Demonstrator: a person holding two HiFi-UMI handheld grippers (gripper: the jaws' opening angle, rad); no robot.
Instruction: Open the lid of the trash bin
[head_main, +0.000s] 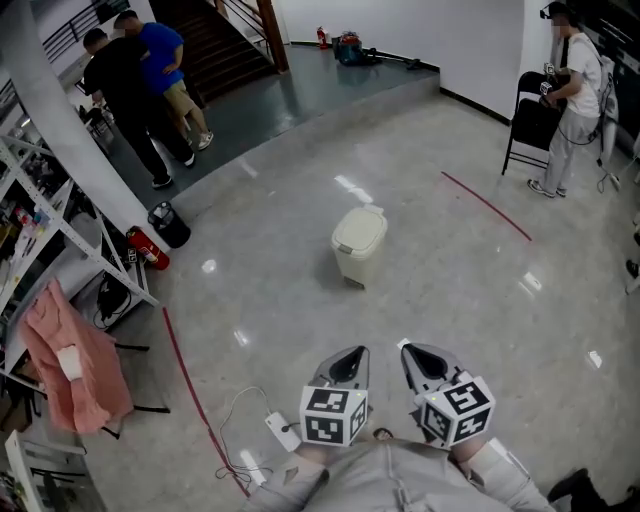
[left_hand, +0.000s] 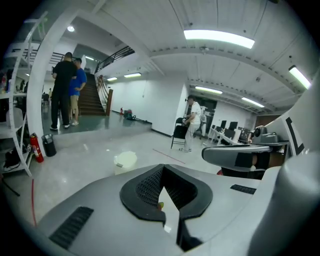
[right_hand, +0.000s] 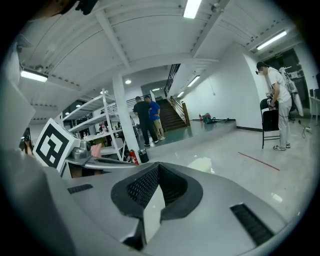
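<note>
A cream trash bin (head_main: 358, 243) stands alone on the shiny grey floor with its lid down. It shows small and far off in the left gripper view as the bin (left_hand: 125, 161), and in the right gripper view as the bin (right_hand: 202, 164). My left gripper (head_main: 349, 361) and right gripper (head_main: 421, 360) are held side by side low in the head view, well short of the bin and pointing toward it. The left gripper (left_hand: 162, 168) and the right gripper (right_hand: 159, 166) each have their jaws together with nothing between them.
Metal shelving (head_main: 40, 235), a red fire extinguisher (head_main: 147, 248) and a small black bin (head_main: 169, 224) line the left. A pink cloth (head_main: 75, 355) hangs on a stand. A white cable and adapter (head_main: 280, 430) lie near my feet. Two people (head_main: 140, 80) stand by the stairs; another person (head_main: 572, 95) stands beside a black chair (head_main: 530, 125).
</note>
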